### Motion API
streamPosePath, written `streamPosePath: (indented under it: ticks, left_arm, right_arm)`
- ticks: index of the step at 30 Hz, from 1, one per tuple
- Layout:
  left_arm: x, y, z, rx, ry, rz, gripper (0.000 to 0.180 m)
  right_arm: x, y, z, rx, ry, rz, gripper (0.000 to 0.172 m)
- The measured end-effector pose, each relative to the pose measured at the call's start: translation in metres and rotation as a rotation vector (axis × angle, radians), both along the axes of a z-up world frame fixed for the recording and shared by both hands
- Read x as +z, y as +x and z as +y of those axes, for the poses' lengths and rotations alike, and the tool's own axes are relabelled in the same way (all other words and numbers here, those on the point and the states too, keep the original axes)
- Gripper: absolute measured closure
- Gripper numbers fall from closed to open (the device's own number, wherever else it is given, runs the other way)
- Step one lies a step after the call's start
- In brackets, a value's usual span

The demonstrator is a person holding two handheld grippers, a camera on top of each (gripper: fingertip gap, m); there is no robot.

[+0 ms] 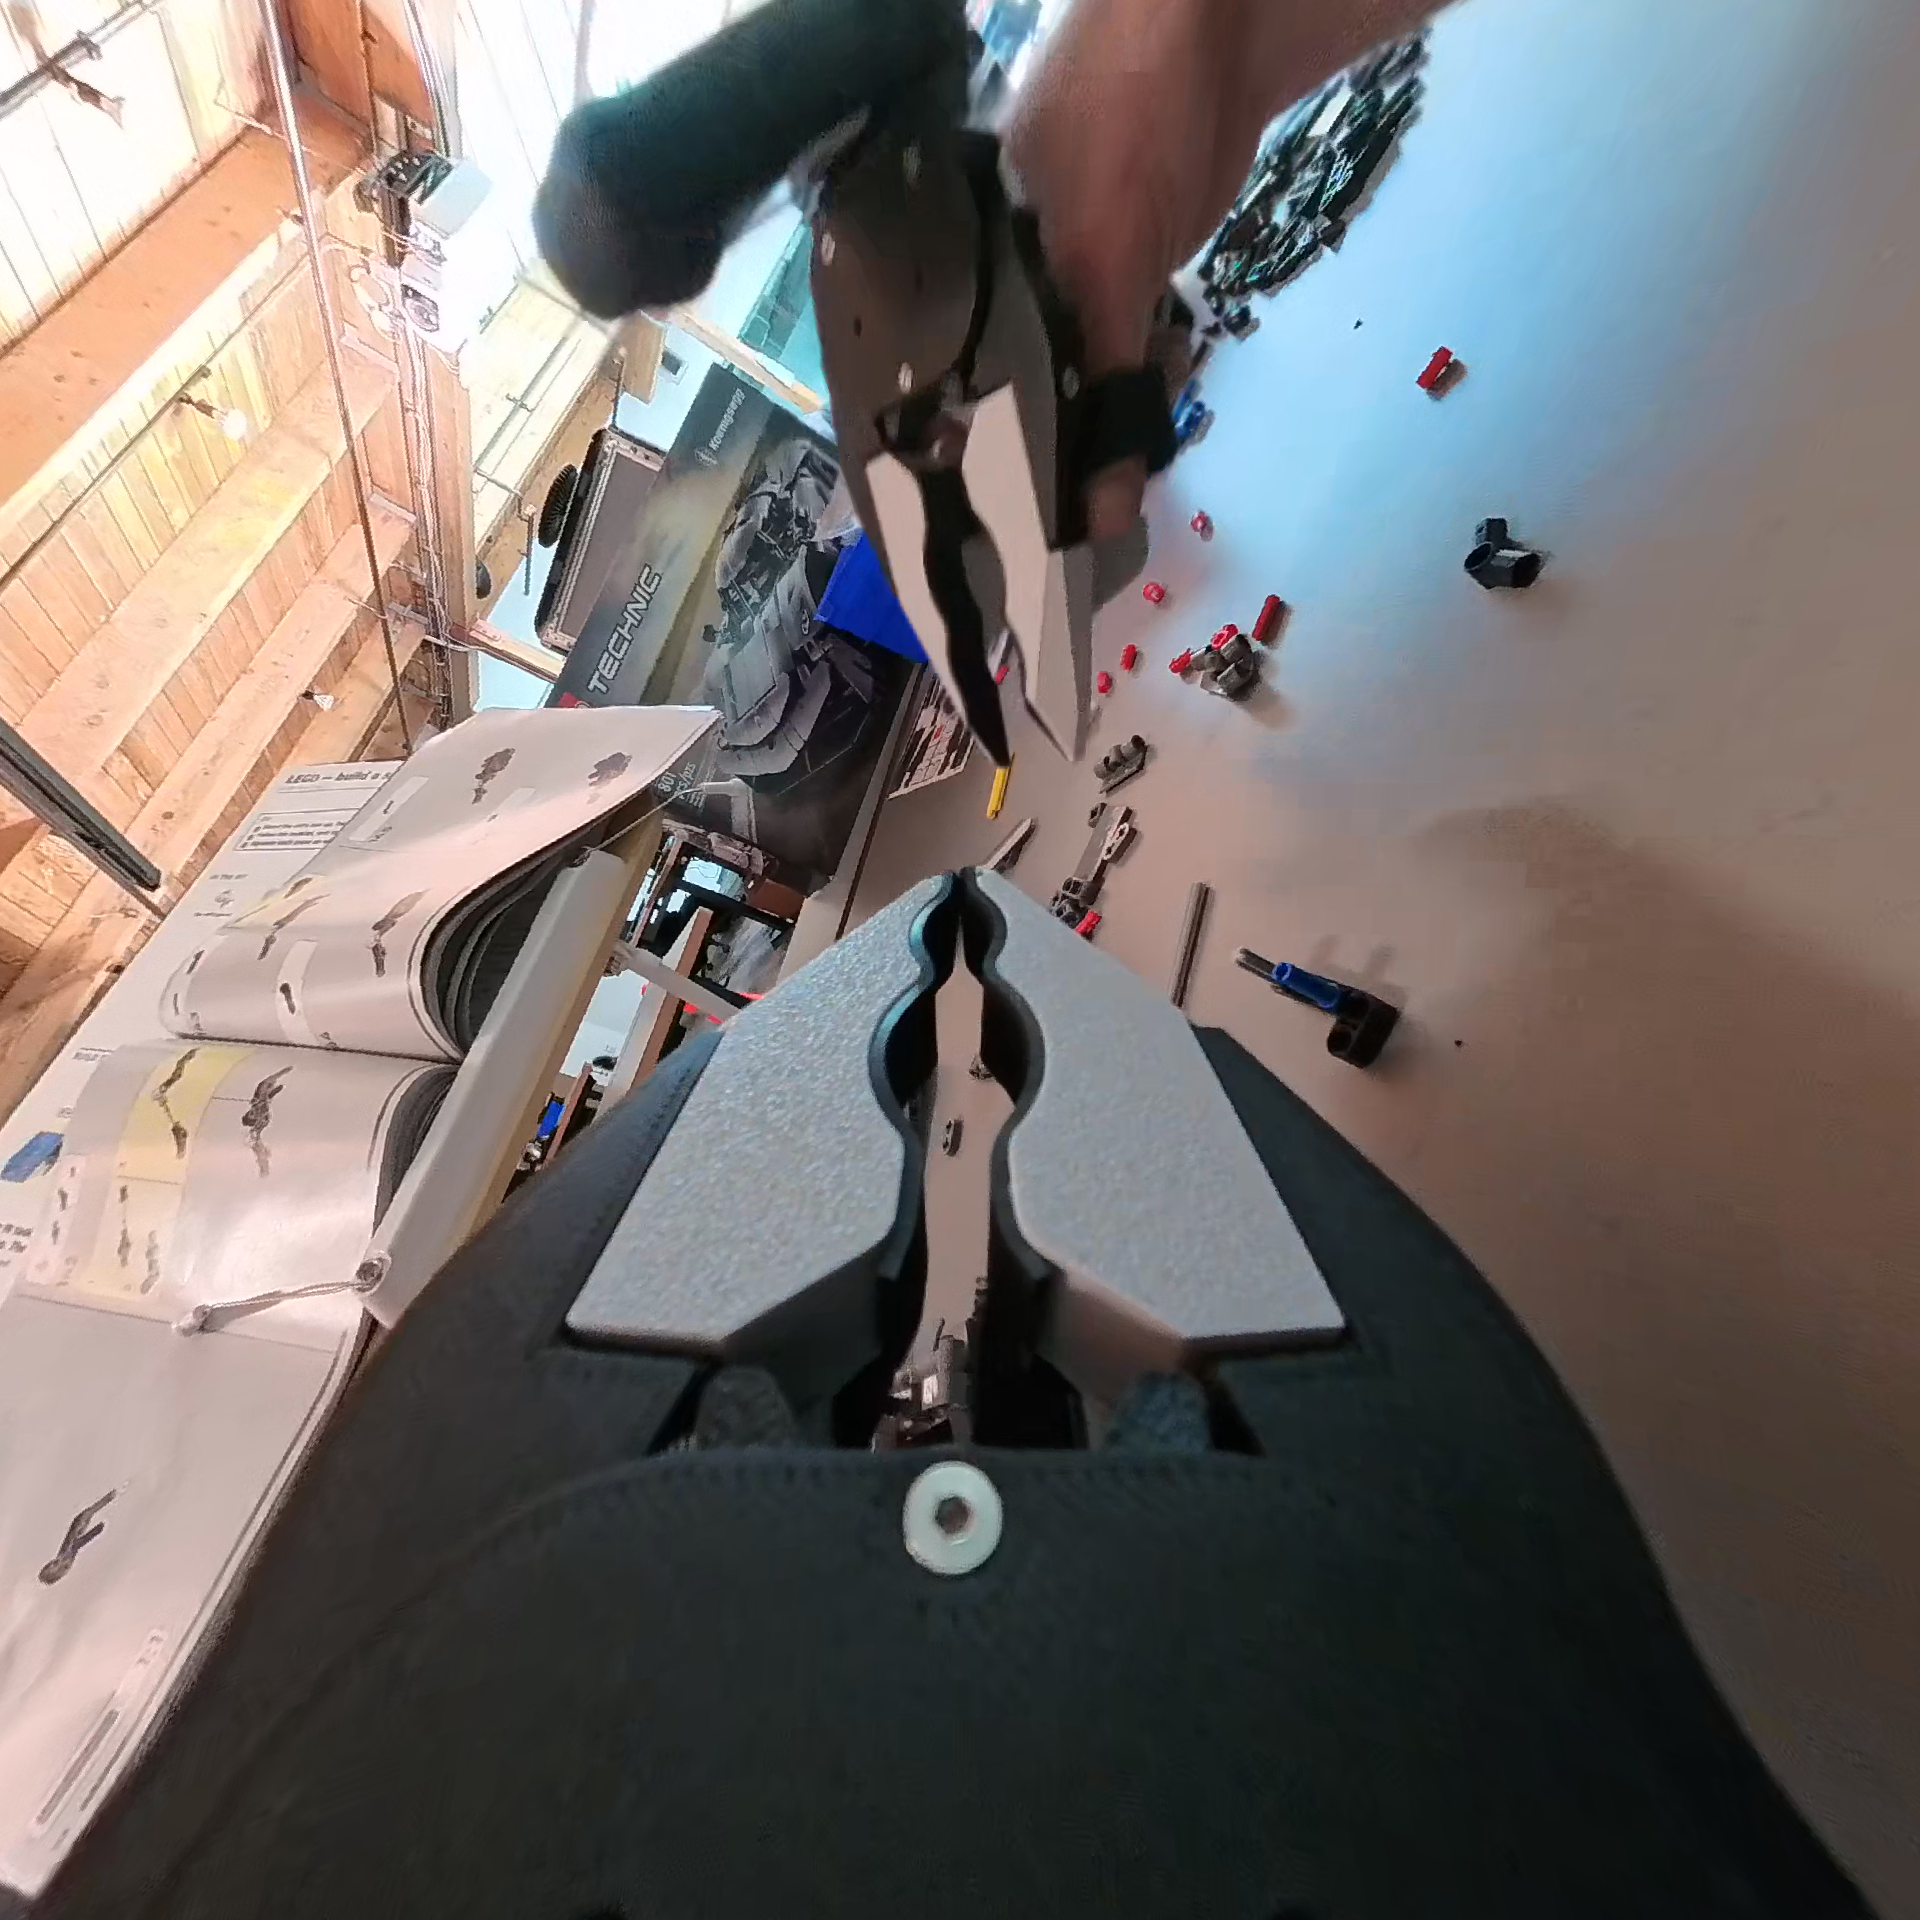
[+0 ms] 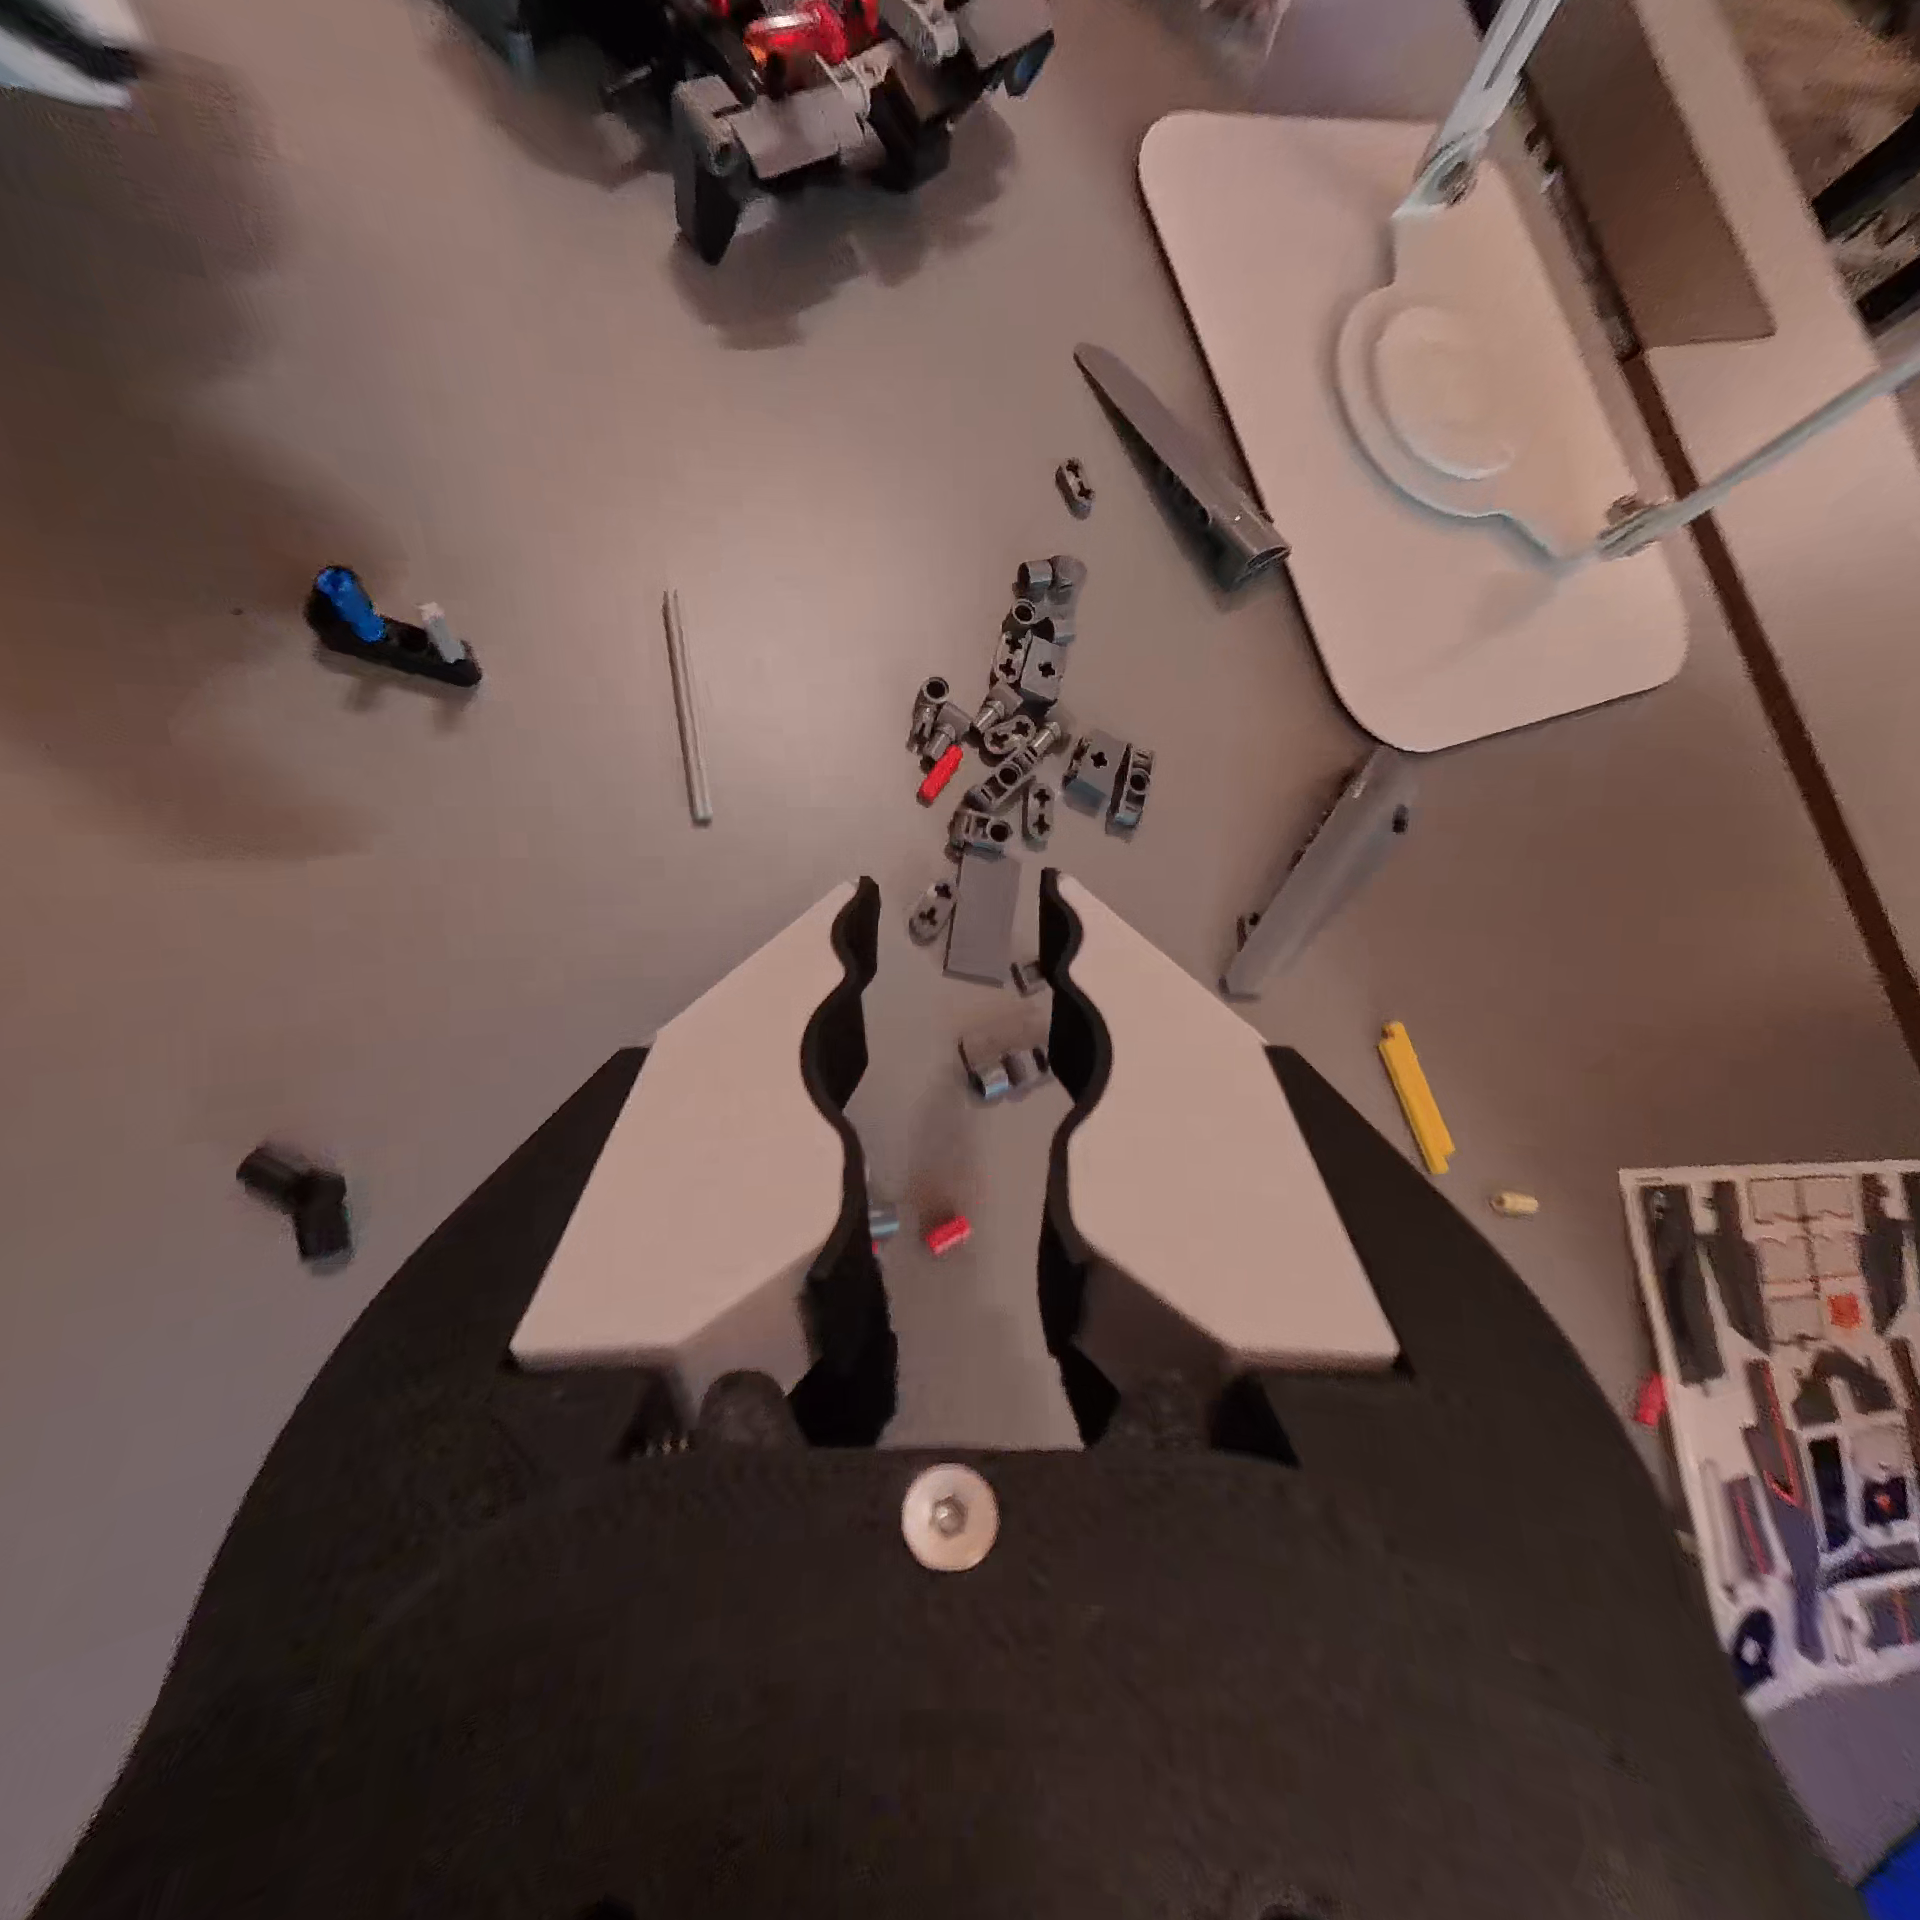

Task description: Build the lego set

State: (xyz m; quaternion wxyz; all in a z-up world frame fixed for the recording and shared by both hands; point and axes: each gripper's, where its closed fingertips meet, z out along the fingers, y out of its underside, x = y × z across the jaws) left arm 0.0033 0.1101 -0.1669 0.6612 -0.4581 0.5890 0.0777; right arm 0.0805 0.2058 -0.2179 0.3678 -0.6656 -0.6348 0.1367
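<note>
Tabletop (image 2: 520, 416) is seen strewn with small building pieces. Right gripper (image 2: 958, 904) is held above a grey pile (image 2: 1023, 717) mid-table, fingers apart, nothing clamped. Left gripper (image 1: 963, 883) is pressed together, empty. Nothing has been lifted yet.

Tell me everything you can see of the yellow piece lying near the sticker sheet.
The yellow piece is a thin, straight bar, plastic by its look, lying flat on the brown table, slightly slanted. It sits alone, right of the right hand-held gripper, above the sticker sheet. Nothing touches it.
</note>
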Motion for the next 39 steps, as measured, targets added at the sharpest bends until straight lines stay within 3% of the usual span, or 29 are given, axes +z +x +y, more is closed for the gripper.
streamPosePath:
  ticks: [15, 39]
  left_arm:
    - [0.002, -0.001, -0.003, -0.015, -0.005, -0.003, 0.18]
    - [-0.001, -0.002, 0.0, -0.01, -0.014, 0.005, 0.18]
  right_arm:
    - [-0.043, -0.022, 0.024, -0.115, -0.181, -0.107, 0.155]
    - [-0.039, -0.024, 0.014, -0.108, -0.231, -0.06, 0.159]
